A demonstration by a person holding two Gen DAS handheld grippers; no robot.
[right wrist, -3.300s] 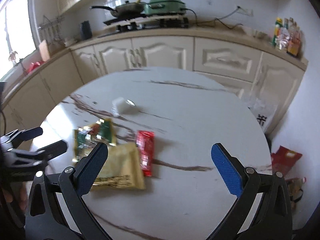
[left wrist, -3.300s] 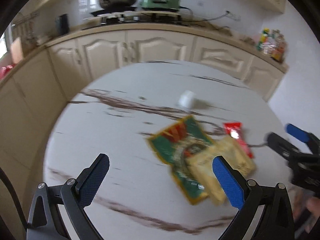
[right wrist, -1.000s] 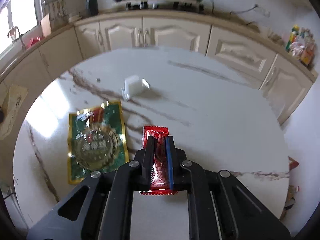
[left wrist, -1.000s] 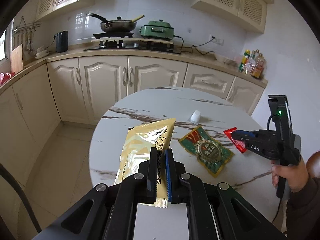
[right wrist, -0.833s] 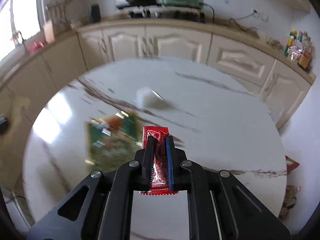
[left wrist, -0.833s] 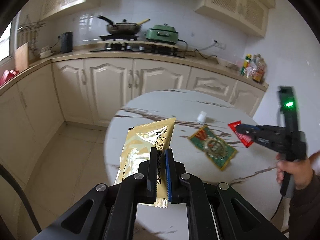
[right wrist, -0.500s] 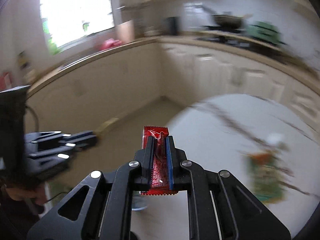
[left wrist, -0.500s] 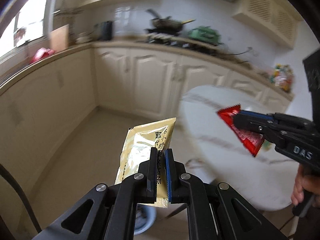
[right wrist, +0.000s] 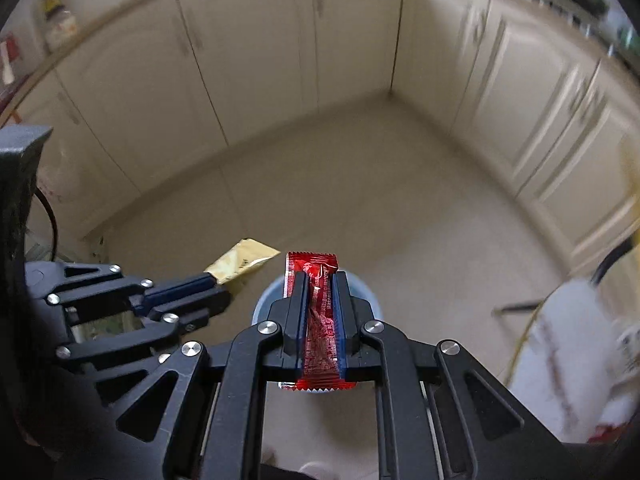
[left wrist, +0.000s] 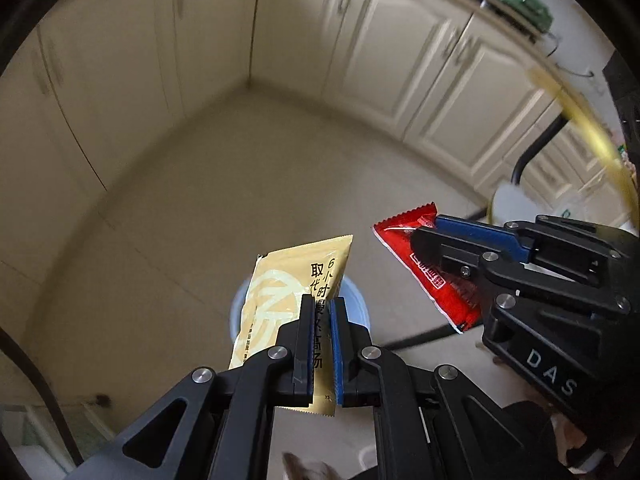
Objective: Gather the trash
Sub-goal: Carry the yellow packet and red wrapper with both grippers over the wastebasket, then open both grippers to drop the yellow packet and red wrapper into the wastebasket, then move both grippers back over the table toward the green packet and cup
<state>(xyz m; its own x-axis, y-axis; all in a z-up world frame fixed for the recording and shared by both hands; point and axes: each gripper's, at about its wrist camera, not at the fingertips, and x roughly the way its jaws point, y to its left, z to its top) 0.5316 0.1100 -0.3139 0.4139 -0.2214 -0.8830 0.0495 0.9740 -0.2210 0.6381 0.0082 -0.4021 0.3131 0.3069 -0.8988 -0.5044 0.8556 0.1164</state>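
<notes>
L gripper (left wrist: 322,300) jaws clamp gold packet (left wrist: 280,300); R gripper (right wrist: 320,276) jaws clamp red wrapper (right wrist: 318,316). Blue bin (right wrist: 362,294) below both. Only R view shows white bench edge (right wrist: 568,352).

Both wrist views angled steeply down at the floor (left wrist: 248,184), close behind own fingers; shared: pale blue bin (right wrist: 362,286) at lower centre, cream cabinets (left wrist: 392,52) across the top.

Soft, even daylight; cabinets (left wrist: 404,60) smeared by motion blur, fisheye edges bowed and dark.
</notes>
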